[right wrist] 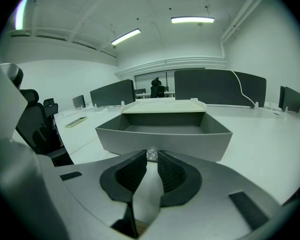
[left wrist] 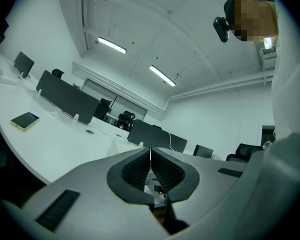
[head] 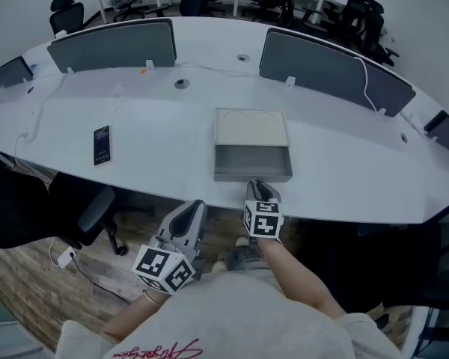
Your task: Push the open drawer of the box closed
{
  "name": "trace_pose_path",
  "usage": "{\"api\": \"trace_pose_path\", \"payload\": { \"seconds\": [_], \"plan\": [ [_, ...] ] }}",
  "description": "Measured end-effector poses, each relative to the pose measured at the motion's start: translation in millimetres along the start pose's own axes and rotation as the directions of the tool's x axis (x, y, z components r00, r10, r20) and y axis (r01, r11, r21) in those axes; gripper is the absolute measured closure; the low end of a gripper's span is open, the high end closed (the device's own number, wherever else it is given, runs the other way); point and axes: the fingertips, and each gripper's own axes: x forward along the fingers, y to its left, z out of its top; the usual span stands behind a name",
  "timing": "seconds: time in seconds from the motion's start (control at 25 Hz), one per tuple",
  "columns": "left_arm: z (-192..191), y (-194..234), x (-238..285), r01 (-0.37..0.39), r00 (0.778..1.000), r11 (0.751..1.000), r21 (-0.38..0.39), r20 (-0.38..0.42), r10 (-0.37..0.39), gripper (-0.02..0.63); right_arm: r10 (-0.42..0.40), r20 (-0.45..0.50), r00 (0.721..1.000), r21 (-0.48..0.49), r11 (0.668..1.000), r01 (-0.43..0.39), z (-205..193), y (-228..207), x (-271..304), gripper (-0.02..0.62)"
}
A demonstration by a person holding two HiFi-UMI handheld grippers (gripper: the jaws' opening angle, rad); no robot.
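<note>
Grey drawer [head: 252, 161] sticks out of box [head: 251, 128] on white table [head: 157, 126]; right gripper [head: 259, 187] fingers seemingly pinch its shiny knob [right wrist: 151, 154]; left gripper [head: 193, 209] fingers pressed together, empty, below table edge.

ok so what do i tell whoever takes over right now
Left gripper: shut, empty, held off the table, near the body.
Right gripper: jaws shut on a small silvery knob at the drawer front.
Drawer: open, looks empty, sticking out of the box towards you.
Done: right gripper in place.
Left: push the drawer in until closed.
</note>
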Motion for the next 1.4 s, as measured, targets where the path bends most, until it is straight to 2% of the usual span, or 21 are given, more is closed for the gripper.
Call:
{"api": "trace_pose_path", "payload": {
  "seconds": [0.28,0.52,1.4],
  "plan": [
    [6.2,1.3,7.3,-0.030,1.000,0.999,-0.009,0.006,0.030,0.588,0.028,0.002,1.000,0.012,1.000,-0.028,1.7,0.9,0.7,0.523],
    [5.4,-2.1,15.1,-0.023,1.000,1.000,0.001,0.012,0.023,0.588,0.047,-0.006,0.999,0.010,0.999,-0.047,2.2,-0.7,2.0,0.523],
    [3.2,-4.3,40.0,-0.045,0.999,0.999,-0.002,0.016,0.045,0.588,0.130,-0.047,0.990,0.116,0.986,-0.124,7.9,-2.3,12.7,0.523]
  ]
}}
